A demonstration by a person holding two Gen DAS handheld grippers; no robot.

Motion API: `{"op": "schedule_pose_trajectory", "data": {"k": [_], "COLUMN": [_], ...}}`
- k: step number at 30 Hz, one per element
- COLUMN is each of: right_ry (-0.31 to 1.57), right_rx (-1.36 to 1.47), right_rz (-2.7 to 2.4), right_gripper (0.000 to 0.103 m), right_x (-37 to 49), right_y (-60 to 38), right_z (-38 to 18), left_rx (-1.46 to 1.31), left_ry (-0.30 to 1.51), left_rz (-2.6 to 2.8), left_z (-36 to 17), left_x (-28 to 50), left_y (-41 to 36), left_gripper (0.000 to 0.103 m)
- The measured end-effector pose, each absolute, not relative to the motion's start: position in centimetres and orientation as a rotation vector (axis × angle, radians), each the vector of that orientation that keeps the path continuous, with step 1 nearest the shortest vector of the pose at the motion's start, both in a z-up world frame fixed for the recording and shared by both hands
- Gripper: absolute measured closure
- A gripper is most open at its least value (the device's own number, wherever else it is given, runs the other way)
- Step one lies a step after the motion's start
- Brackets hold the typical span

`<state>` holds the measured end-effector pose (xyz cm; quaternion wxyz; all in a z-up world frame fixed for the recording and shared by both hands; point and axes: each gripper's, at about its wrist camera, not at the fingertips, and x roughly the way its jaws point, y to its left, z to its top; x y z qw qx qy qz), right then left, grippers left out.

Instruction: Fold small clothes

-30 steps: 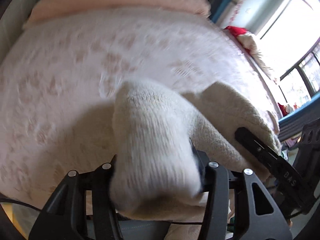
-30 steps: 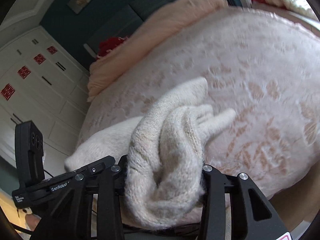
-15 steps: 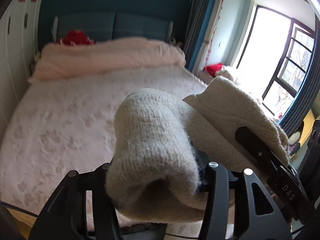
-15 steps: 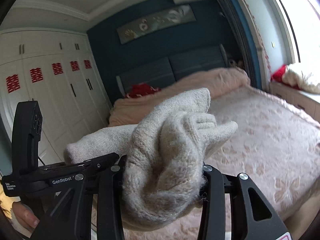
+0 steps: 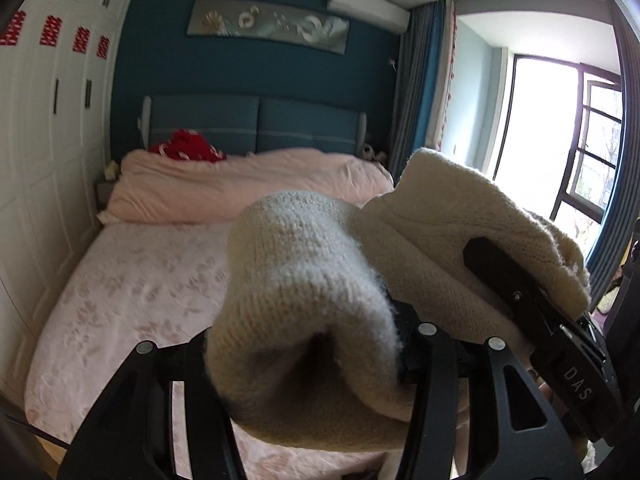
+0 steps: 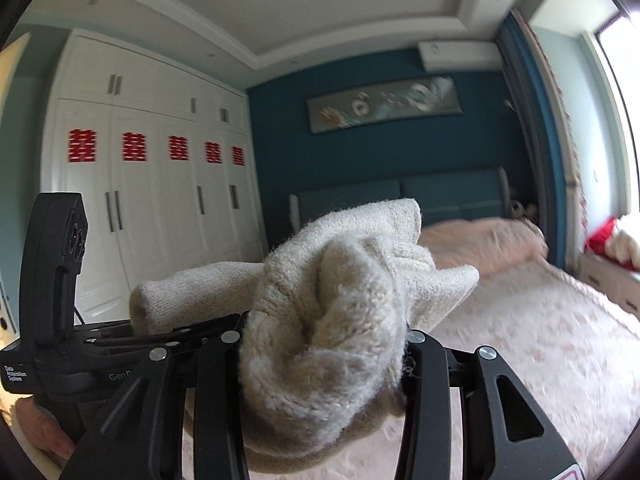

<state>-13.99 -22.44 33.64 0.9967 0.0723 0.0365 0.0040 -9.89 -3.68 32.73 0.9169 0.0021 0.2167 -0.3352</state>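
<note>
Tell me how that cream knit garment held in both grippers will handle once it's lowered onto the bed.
Likely floppy: the cream knit garment bunches and droops over the left gripper and sags around the right gripper. Probably light for its bulk, since the loose fuzzy knit holds puffy folds. Unlikely to slip; the fuzzy yarn should grip the bed cover.

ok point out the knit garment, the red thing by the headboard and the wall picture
knit garment [image 5: 304,280], left wrist view, on the bunched fold above the tool
red thing [image 5: 186,149], left wrist view, on its middle
wall picture [image 5: 268,26], left wrist view, on the centre of the panel
</note>
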Motion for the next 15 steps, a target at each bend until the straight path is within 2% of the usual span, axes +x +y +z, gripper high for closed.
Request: {"op": "schedule_pose_trajectory", "data": {"k": [9, 15], "right_ry": [-0.004, 0.055], "right_rx": [0.118, 0.254], "right_rz": [0.144, 0.232], "right_gripper": [0.063, 0.060], "right_x": [-8.5, -2.2], "right_y": [-18.2, -18.6], "right_z": [35.9, 31.0], "left_rx": [-0.029, -0.012], "left_ry": [0.290, 0.252], "left_rz": [-0.636, -0.610], "left_z": [35.8, 32.8], "left_x": [-6.9, -2.1], "left_y": [2.7, 5.2], "left_gripper": [0.054, 0.052]}}
